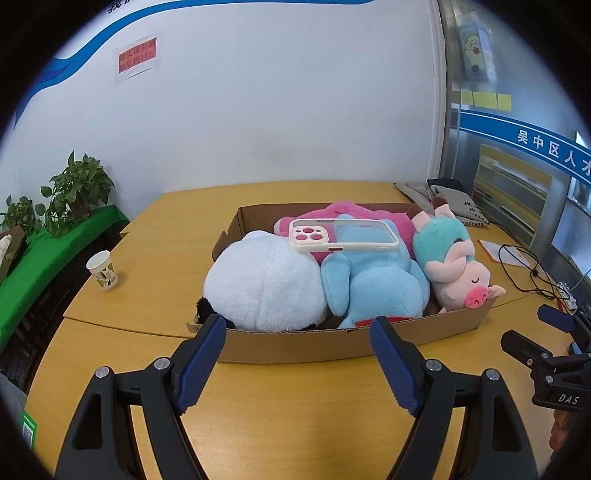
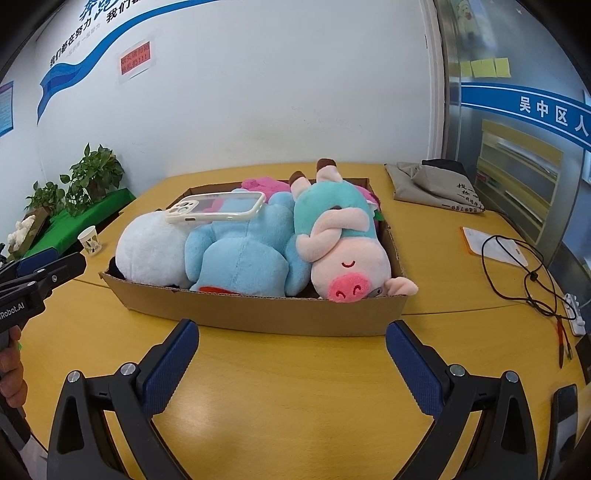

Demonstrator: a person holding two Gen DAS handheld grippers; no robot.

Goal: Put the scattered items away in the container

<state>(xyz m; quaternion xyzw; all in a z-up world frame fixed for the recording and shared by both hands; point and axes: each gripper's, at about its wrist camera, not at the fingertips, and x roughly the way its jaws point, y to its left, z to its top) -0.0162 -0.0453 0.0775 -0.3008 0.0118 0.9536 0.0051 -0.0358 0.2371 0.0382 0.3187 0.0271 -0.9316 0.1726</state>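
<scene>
Both tools, left tool (image 1: 299,325) and right tool (image 2: 291,332), stand open and empty before the cardboard box (image 2: 258,314).
Phone case (image 2: 216,208) lies loose on the plush toys (image 2: 240,254); a bump to the box could slide it off.

White Chinese characters "吴中区人" run along a blue band (image 2: 524,107) on the glass partition at far right. The far wall carries blue lettering (image 2: 77,35) reading "我们都在努力" beside a blue wave. A red notice (image 2: 136,61) on that wall is too blurred to read. "DAS" stands on the right gripper (image 1: 532,328); "Robot.AI" on the left gripper (image 2: 44,273). The grey bag (image 2: 436,184) bears illegible black characters.
</scene>
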